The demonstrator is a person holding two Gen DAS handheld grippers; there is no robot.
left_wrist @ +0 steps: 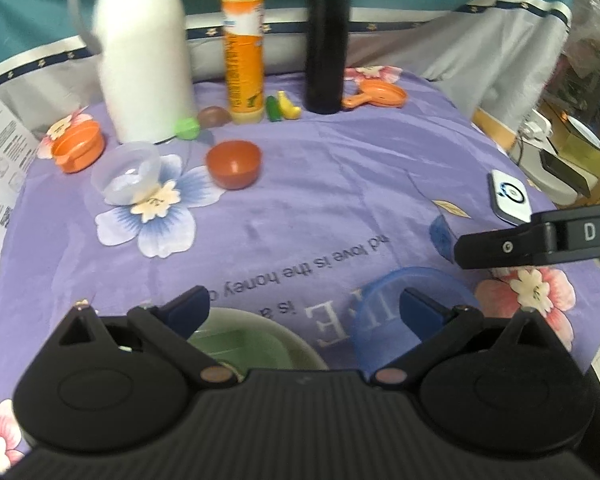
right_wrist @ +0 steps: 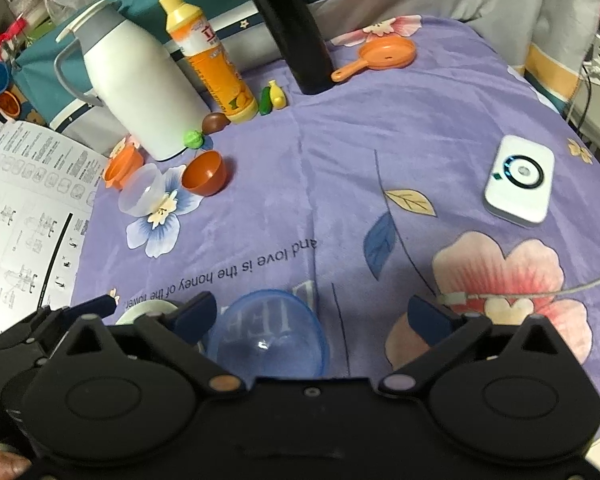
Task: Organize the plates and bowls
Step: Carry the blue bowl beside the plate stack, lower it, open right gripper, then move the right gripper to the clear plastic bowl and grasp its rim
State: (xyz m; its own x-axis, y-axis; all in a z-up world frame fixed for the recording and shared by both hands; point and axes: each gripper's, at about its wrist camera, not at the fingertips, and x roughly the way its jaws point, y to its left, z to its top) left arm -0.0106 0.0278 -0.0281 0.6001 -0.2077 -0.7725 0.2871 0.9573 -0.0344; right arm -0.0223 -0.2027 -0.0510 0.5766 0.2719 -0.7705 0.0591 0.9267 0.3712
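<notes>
Both grippers hover low over the near edge of the purple floral cloth (right_wrist: 380, 152), each with its fingers spread wide and nothing between them. In the left wrist view, the left gripper (left_wrist: 304, 308) sits above a pale green bowl (left_wrist: 260, 344) at 6 o'clock, whose rim lies just under the left finger, with a blue translucent bowl (left_wrist: 412, 312) just beside it at 5 o'clock. In the right wrist view, the right gripper (right_wrist: 312, 316) has that blue bowl near its left finger, at 6 o'clock, and only a sliver of the green bowl's rim shows at 8 o'clock.

The rest of the dishes sit well apart at 10 to 11 o'clock: a clear plastic bowl (left_wrist: 126, 172) tipped on its side, a brown-red bowl (left_wrist: 234, 162) upright, and an orange cup (left_wrist: 78, 146) beside a white thermos jug (left_wrist: 144, 52). An orange toy pan (left_wrist: 380, 96) lies at 1 o'clock by a black flask (left_wrist: 327, 40); a yellow-orange detergent bottle (left_wrist: 244, 40) stands between jug and flask.

The step in hand looks like the start of gathering, nothing yet grasped. The next move likely calls for one gripper to lower over a near bowl's rim, one finger inside and one outside, and close. The thin rim may slip, so a square approach matters.
</notes>
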